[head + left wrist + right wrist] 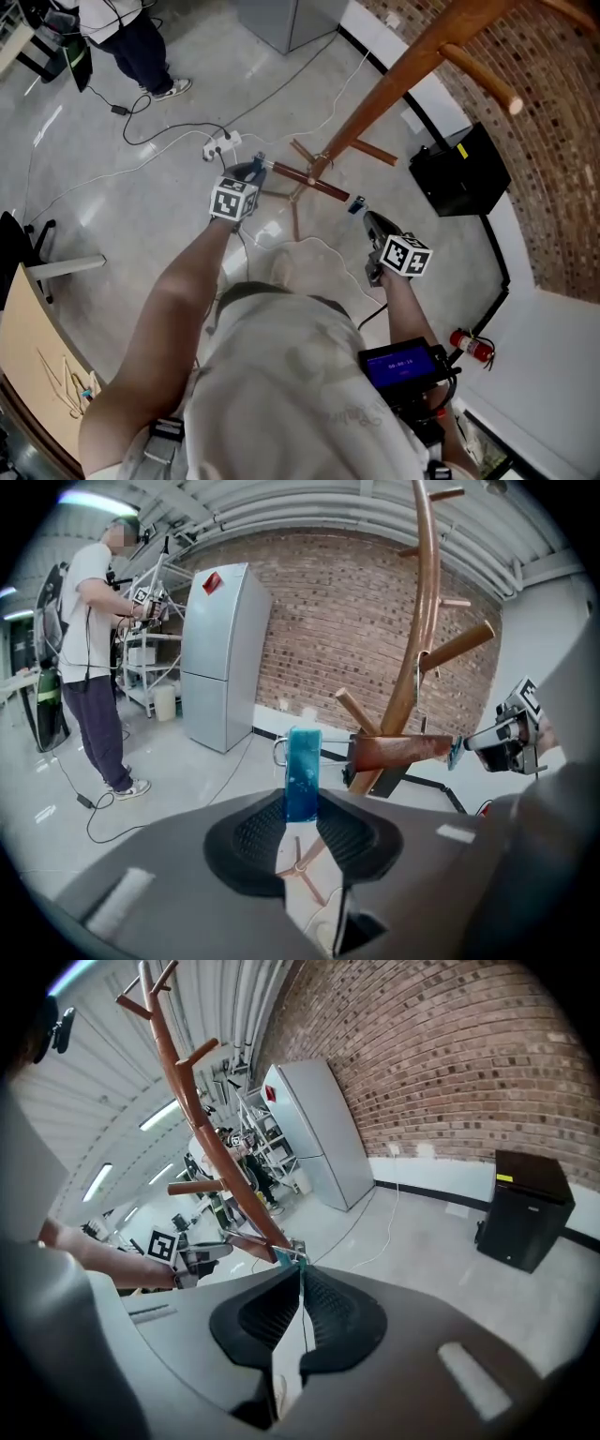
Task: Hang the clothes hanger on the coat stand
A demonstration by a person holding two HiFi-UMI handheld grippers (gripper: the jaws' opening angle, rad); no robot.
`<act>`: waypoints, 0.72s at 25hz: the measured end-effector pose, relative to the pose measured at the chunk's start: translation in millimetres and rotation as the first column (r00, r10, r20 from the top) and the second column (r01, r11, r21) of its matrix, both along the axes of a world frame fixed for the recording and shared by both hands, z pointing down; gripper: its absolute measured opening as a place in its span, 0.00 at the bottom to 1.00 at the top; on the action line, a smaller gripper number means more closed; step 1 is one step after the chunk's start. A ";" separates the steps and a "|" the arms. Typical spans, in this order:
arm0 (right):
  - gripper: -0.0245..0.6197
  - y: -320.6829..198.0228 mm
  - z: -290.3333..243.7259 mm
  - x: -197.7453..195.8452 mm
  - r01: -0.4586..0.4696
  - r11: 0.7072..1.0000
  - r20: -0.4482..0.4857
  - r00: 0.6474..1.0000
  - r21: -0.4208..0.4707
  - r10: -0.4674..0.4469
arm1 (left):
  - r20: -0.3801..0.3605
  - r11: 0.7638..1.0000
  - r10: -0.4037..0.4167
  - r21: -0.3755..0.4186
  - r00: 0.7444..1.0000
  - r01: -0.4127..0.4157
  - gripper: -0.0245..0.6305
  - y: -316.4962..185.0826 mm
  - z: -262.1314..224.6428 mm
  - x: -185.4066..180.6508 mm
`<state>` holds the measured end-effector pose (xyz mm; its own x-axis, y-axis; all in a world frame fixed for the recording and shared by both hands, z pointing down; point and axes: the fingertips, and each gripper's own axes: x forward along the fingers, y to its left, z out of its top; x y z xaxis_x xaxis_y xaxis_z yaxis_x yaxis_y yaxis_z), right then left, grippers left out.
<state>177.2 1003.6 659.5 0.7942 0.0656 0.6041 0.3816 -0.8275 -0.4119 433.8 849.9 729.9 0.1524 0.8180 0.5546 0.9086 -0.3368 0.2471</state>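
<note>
A dark wooden clothes hanger (309,185) with a blue clip at each end is held level between my two grippers, just in front of the coat stand (403,75). My left gripper (258,170) is shut on one blue clip (303,772); in the left gripper view the hanger bar (405,752) runs right to the other gripper. My right gripper (361,209) is shut on the far clip (294,1256), seen edge-on between its pads. The coat stand (415,639) is a curved wooden pole with angled pegs, its crossed feet on the floor below the hanger.
A black box (459,169) stands against the brick wall, and a fire extinguisher (473,347) lies nearer me. A power strip (221,145) and cables trail over the grey floor. A silver fridge (220,653) and a standing person (94,658) are beyond.
</note>
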 end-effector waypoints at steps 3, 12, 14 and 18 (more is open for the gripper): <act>0.08 11.6 -3.9 0.6 -0.011 1.000 -0.025 1.000 0.018 0.011 | -0.010 1.000 -0.012 0.018 1.000 0.012 0.19 4.0 -0.7 1.8; 0.08 14.0 -8.0 -7.1 0.034 0.999 -0.069 0.997 0.042 -0.031 | -0.021 0.997 -0.021 0.073 1.000 0.022 0.26 -11.9 -3.2 -8.2; 0.07 12.1 -10.2 -10.6 0.054 0.998 -0.071 0.996 0.039 -0.051 | -0.027 0.997 -0.043 0.064 0.999 0.044 0.26 -20.4 -8.9 -14.5; 0.06 -6.5 -13.4 0.6 0.134 0.991 -0.107 0.985 0.000 -0.133 | -0.040 0.993 -0.117 -0.006 0.992 0.117 0.21 -50.4 -32.2 -27.6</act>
